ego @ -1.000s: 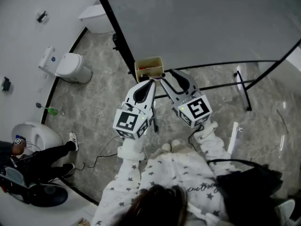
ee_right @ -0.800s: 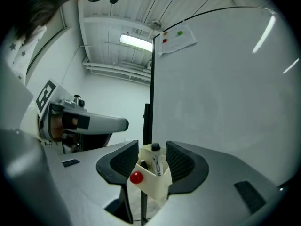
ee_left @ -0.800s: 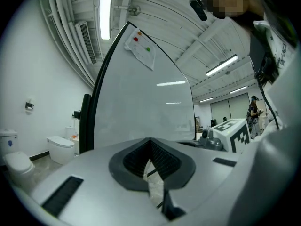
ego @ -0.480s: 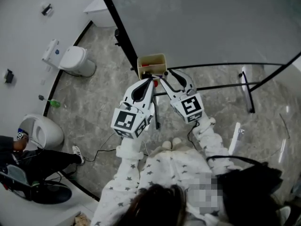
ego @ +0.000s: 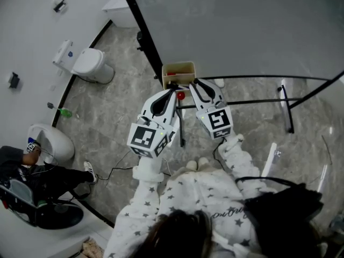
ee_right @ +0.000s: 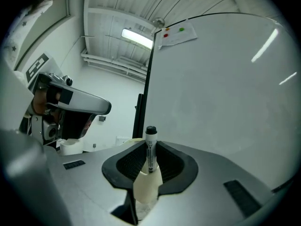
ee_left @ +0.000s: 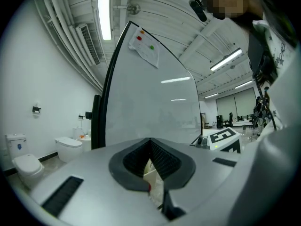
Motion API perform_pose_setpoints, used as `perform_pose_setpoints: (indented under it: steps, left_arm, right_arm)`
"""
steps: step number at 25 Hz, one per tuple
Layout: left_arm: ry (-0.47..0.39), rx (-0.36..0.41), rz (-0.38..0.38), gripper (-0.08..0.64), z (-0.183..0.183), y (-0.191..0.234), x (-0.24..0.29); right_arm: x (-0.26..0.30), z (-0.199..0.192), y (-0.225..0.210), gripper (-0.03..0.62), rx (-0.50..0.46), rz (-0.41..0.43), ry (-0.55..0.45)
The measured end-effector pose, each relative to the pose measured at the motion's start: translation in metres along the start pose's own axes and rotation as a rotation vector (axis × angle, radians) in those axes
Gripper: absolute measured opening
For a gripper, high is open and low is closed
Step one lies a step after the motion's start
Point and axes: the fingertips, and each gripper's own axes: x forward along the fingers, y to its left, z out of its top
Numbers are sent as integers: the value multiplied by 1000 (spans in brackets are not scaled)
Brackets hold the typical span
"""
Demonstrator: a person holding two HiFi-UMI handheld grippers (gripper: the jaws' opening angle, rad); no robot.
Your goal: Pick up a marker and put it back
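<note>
Seeing right hand-held gripper (ee_right: pixel 150 160) clenched on the marker (ee_right: pixel 150 142): gripped upright between the black pads, black cap at 12 o'clock, white printed barrel below it. Reading left hand-held gripper (ee_left: pixel 151 149) as clenched too, pads meeting at the top; only a cream sliver and a red speck low in the gap at 6 o'clock, can't tell what. From the head view: both raised forward off star-print sleeves (ego: pixel 148 198), tips near each other but apart, left at 9 o'clock of right, both aimed at a beige holder box (ego: pixel 179 67) at 12 o'clock, set against the black frame of the whiteboard (ego: pixel 242 26). Spotting a small red round thing (ego: pixel 181 95) just beside the left tip, between the two; can't tell whether gripped. Noting a sheet with a red and a green dot (ee_right: pixel 175 32) at the whiteboard's top corner. Toilet (ego: pixel 88 64) well apart at 10 o'clock on the marble floor (ego: pixel 118 117).
</note>
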Motion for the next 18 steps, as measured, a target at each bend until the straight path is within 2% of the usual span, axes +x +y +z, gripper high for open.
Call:
perform_pose_setpoints:
  steps: [5, 18]
  left_arm:
    - [-3, -3, -4, -8, 1, 0, 1]
    - [-22, -5, -10, -8, 7, 0, 7]
  right_arm:
    - [2, 14, -1, 72, 25, 14, -17]
    - [-8, 93, -1, 72, -11, 81, -98]
